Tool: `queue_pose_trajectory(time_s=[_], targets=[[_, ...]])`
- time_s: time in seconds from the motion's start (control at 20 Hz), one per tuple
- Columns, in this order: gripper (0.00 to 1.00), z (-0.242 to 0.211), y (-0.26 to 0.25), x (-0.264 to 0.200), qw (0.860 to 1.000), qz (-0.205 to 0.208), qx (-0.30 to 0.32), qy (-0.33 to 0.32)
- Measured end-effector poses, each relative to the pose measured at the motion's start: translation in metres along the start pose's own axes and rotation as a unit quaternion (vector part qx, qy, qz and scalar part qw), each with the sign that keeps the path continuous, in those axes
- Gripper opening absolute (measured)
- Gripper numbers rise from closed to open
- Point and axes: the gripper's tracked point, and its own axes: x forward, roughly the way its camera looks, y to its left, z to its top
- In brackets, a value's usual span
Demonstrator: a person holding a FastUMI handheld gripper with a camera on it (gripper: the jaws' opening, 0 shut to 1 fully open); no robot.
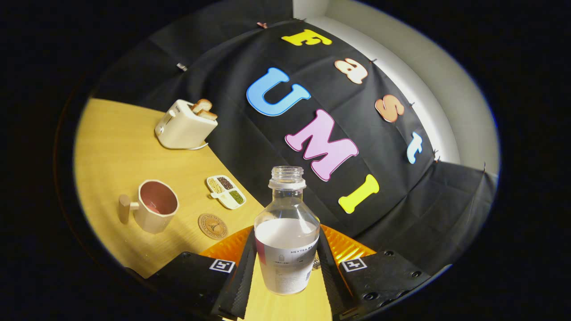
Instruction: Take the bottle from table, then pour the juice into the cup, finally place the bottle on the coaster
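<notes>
Black cloth hangs behind a pale wooden table [111, 147], and the scene sits tilted, which suggests the hand carrying the gripper [285, 267] has rolled it to one side.

Both fingers are clamped on the lower half of the bottle [286, 232], one pressing each flank over the label, so the bottle rides between them with its open neck pointing forward and away. It looks lifted clear of the table, though its base is too close to the fingers to be sure. The cap is off and pale liquid fills the lower part, level with the top of the label. Gripping low leaves the mouth free for pouring.

Beyond the fingers stands the cup [155, 205], its handle turned toward the table's outer edge, with only a little in the bottom, so pouring seems not yet done. Just beside it, nearer the cloth, lies the round coaster [213, 226], bare and ready for the bottle. Past those sit a divided dish [226, 191] of grains at the table's back edge and a toaster [185, 125] with bread, well apart from the work.
</notes>
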Motion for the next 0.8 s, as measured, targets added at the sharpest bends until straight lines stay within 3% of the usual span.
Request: queue_pose_trajectory(time_s=[0.25, 0.5, 0.8], targets=[[0.7, 0.004, 0.03, 0.004, 0.997, 0.036, -0.072, -0.004], [0.7, 0.013, 0.044, 0.01, 0.98, 0.028, -0.196, -0.009], [0.7, -0.002, 0.066, 0.021, 0.966, 0.042, -0.256, 0.011]])
